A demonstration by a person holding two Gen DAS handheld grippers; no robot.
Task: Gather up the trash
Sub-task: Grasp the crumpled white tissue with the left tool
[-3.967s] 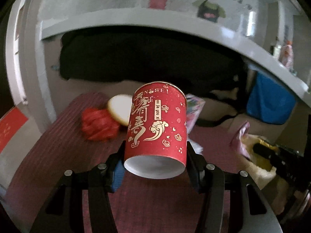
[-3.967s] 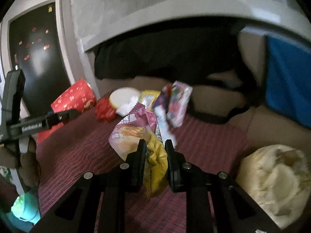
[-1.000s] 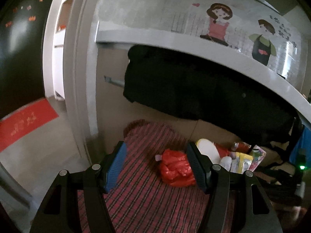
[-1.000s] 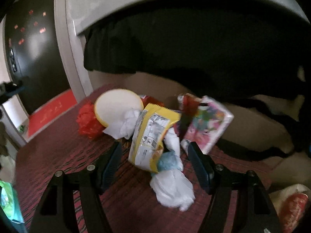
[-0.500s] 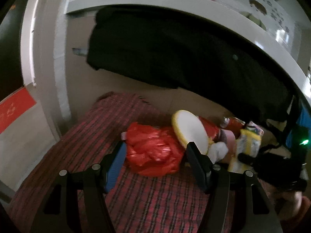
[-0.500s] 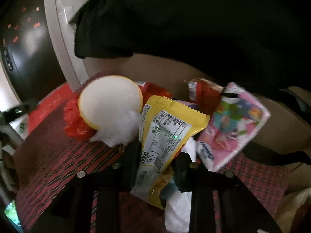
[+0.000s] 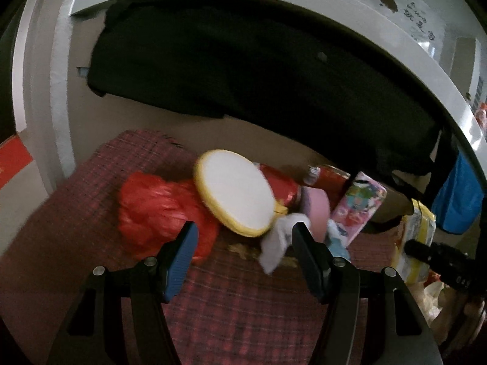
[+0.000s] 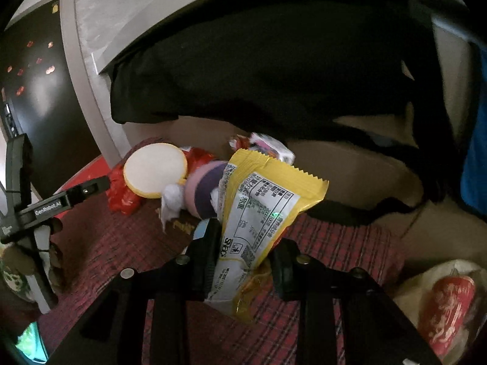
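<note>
My right gripper is shut on a yellow and white snack wrapper and holds it above the red plaid cloth. The wrapper also shows at the right of the left wrist view. My left gripper is open and empty, close in front of the trash pile: a red plastic bag, a round yellow-rimmed white lid, a crumpled white tissue and a pink packet. The lid and tissue also show in the right wrist view.
A whitish bag at the right holds the red paper cup. A black cloth hangs behind the pile under a white ledge. A blue object hangs at far right. Food crumbs lie on the cloth.
My right gripper has closed on the yellow wrapper and lifted it off the pile. My left gripper has moved closer to the pile, now centred by the lid and tissue, still open.
</note>
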